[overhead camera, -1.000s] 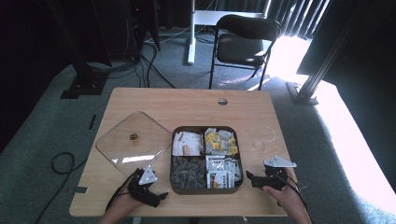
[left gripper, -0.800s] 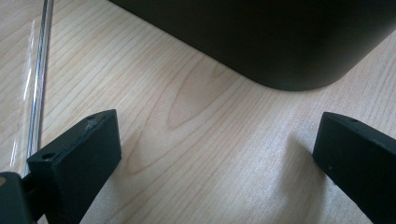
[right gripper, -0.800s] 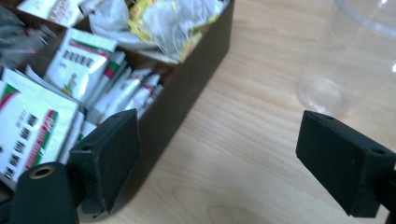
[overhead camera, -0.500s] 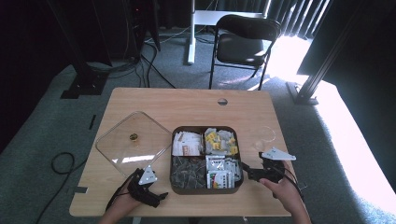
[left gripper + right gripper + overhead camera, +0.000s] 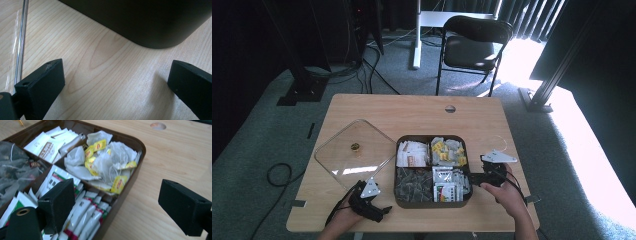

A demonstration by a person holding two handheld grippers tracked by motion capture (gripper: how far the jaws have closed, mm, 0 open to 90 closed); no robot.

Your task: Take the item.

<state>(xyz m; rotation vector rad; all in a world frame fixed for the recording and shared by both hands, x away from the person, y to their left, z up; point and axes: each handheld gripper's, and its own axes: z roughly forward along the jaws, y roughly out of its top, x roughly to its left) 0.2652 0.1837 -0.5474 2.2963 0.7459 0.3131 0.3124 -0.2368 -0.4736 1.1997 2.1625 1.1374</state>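
Tea box (image 5: 432,171) on wooden table (image 5: 412,115), grey carpet around, both tools released.

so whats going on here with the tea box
A person holds a gripper in each hand at a wooden table. The right gripper, open, sits at the right edge of the dark four-compartment tray of tea bags, one finger over the packets. The left gripper, open and empty, rests near the tray's front-left corner. The clear square plastic lid lies off to the left.
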